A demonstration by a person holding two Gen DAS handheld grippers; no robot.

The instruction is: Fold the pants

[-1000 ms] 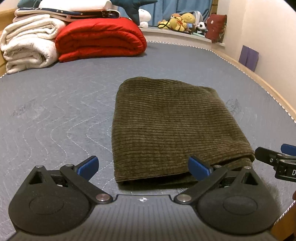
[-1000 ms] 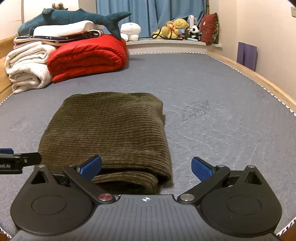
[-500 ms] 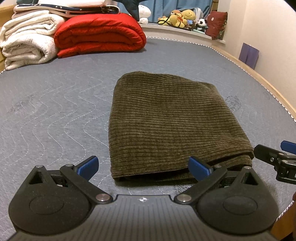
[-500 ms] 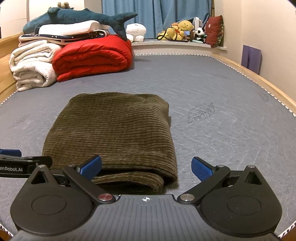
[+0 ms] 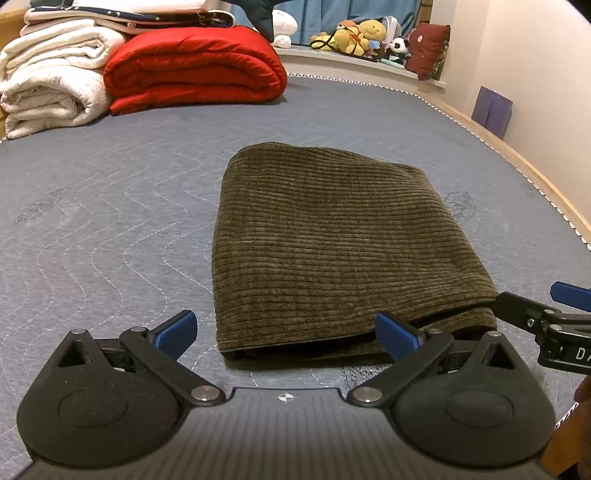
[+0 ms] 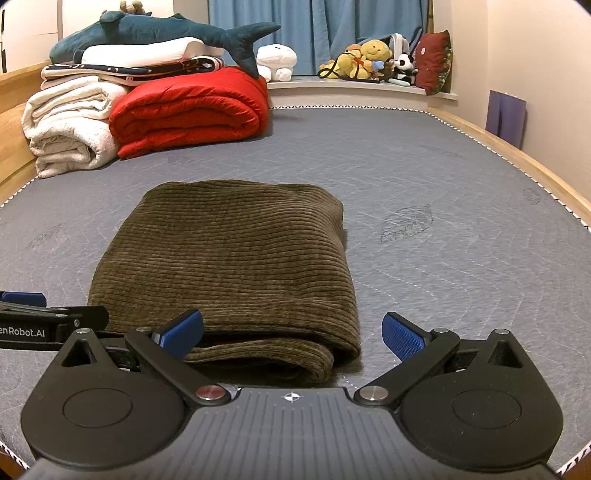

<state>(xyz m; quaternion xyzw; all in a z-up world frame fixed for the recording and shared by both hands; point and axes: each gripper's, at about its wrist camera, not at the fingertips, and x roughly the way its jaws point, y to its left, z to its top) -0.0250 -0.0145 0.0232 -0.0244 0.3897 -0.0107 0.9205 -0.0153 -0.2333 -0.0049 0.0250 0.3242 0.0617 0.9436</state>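
Olive corduroy pants (image 5: pixel 332 240) (image 6: pixel 229 258) lie folded into a compact rectangle on the grey quilted mattress (image 5: pixel 92 221) (image 6: pixel 443 221). My left gripper (image 5: pixel 284 332) is open, just short of the fold's near left edge, with nothing between its blue pads. The right gripper (image 6: pixel 291 334) is open too, at the near right corner of the fold, its left pad in front of the cloth. Each view catches the other gripper at its edge: the right gripper (image 5: pixel 554 314) and the left gripper (image 6: pixel 37 317).
A red rolled duvet (image 6: pixel 192 107), white blankets (image 6: pixel 70 125) and a plush shark (image 6: pixel 166 33) are stacked at the far left. Stuffed toys (image 6: pixel 369 59) line the window ledge. A wooden bed frame (image 6: pixel 517 158) edges the mattress on the right.
Both grippers have drawn back and risen slightly from the folded pants, so the far bedding shows more. The pants have not moved.
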